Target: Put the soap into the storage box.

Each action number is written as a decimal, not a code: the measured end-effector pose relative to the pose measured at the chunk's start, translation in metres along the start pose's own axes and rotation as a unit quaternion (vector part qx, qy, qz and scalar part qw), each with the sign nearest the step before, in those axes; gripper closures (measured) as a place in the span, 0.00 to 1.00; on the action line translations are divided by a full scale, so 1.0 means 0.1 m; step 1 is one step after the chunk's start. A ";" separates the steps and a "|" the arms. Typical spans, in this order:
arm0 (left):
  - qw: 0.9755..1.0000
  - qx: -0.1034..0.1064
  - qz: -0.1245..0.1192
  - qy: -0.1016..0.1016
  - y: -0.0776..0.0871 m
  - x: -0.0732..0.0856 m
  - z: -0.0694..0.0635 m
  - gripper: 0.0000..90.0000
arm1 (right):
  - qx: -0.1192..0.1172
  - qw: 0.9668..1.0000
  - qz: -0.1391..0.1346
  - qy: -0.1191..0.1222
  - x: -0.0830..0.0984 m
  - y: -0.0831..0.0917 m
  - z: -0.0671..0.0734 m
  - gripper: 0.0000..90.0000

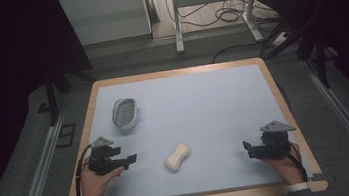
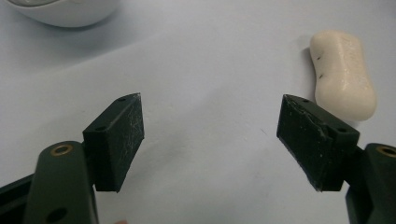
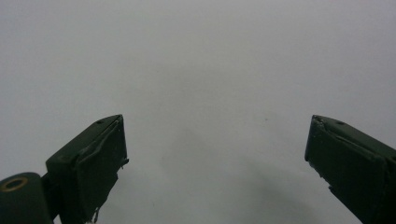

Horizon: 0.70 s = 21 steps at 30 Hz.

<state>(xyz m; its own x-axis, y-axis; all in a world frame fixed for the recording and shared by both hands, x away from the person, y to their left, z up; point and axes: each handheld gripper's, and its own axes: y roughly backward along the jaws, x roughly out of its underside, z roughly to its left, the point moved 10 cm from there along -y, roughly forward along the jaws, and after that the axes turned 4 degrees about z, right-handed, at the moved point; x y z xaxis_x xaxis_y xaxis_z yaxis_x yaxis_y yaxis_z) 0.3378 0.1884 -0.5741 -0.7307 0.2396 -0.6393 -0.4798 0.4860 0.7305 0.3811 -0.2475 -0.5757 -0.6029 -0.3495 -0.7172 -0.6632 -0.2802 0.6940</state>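
Grey tabletop (image 1: 213, 103) carries one soap bar (image 1: 177, 157) and one soap dish (image 1: 126, 113). Left gripper (image 1: 130, 160), jaws spread and empty, rests low; the bar lies just ahead-right, the dish farther ahead-left. Right gripper (image 1: 247, 150) likewise gapes, well apart.

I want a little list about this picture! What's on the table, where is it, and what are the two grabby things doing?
table: pale blue top with a wooden rim
soap: cream bar lying near the front, between both grippers
soap dish: white, empty, back left of the soap
left hand-held gripper: open, holding nothing, jaws toward the soap
right hand-held gripper: open, holding nothing
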 end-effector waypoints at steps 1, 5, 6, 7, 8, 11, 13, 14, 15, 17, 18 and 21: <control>1.000 0.000 0.000 0.000 0.00 0.00 0.00 0.26 | 0.001 1.000 -0.002 -0.002 -0.01 0.01 0.00 0.06; 1.000 -0.004 -0.002 0.001 0.02 0.00 0.01 0.26 | 0.003 1.000 -0.008 -0.006 -0.01 0.04 -0.02 0.06; 1.000 -0.004 -0.002 0.001 0.02 0.00 0.01 0.26 | 0.005 1.000 -0.011 -0.009 -0.02 0.05 -0.02 0.06; 1.000 -0.004 -0.001 0.002 0.02 0.00 0.01 0.26 | 0.005 1.000 -0.011 -0.009 -0.02 0.05 -0.02 0.06; 1.000 -0.004 -0.001 0.002 0.02 0.00 0.00 0.26 | 0.005 1.000 -0.013 -0.011 -0.02 0.05 -0.03 0.06; 1.000 -0.006 0.002 -0.002 0.01 0.00 0.00 0.25 | 0.005 1.000 -0.016 -0.018 -0.03 0.08 -0.06 0.06; 1.000 -0.007 0.003 -0.001 0.01 0.00 -0.01 0.25 | 0.005 1.000 -0.017 -0.020 -0.03 0.08 -0.08 0.06; 1.000 -0.009 0.003 -0.003 0.01 0.00 -0.01 0.25 | 0.005 1.000 -0.017 -0.020 -0.03 0.08 -0.08 0.06; 1.000 -0.011 0.004 -0.004 0.02 0.00 -0.02 0.25 | 0.004 1.000 -0.017 -0.021 -0.02 0.08 -0.09 0.06; 1.000 -0.012 0.006 -0.009 0.05 -0.02 -0.06 0.25 | 0.005 1.000 -0.016 -0.022 -0.01 0.08 -0.09 0.06; 1.000 -0.012 0.006 -0.009 0.05 -0.02 -0.06 0.25 | 0.005 1.000 -0.017 -0.022 -0.02 0.08 -0.09 0.06; 1.000 -0.024 0.007 -0.005 0.07 -0.04 -0.06 0.25 | 0.004 1.000 -0.020 -0.020 -0.02 0.09 -0.09 0.06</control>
<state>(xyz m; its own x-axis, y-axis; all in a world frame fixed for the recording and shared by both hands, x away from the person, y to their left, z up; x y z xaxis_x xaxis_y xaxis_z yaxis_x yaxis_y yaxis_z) 0.3347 0.1857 -0.5649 -0.7330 0.2549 -0.6307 -0.4919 0.4419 0.7502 0.3803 -0.2572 -0.5678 -0.5933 -0.3027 -0.7459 -0.6897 -0.2867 0.6649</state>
